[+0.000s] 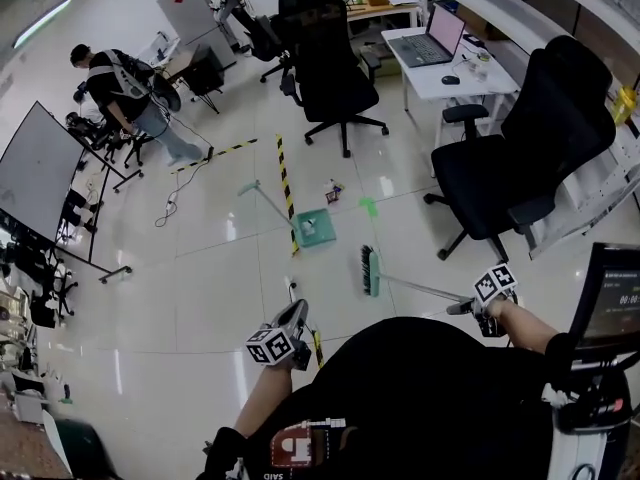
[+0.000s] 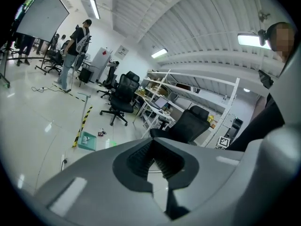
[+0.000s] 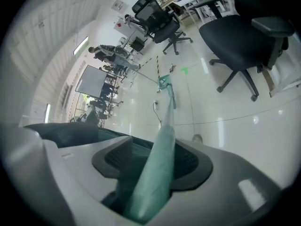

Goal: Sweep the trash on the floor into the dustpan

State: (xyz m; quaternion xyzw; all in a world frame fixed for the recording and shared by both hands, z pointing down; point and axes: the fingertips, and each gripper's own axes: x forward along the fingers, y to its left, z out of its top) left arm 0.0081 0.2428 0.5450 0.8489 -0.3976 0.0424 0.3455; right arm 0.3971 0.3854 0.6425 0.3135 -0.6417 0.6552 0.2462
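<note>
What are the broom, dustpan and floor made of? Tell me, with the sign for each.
Broom: the handle looks like smooth pale-green plastic or coated metal with a soft sheen; I cannot tell which.
Dustpan: probably moulded plastic, going by its flat, even teal colour.
Floor: glossy hard tile or a coated surface, since it mirrors the ceiling lights.

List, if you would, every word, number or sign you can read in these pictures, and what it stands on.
Nothing can be read with certainty.
Display at the right edge of the head view: pale digits, too blurred to read.
Wall sign in the left gripper view: too small to read.
Laptop screen: no text can be made out.
</note>
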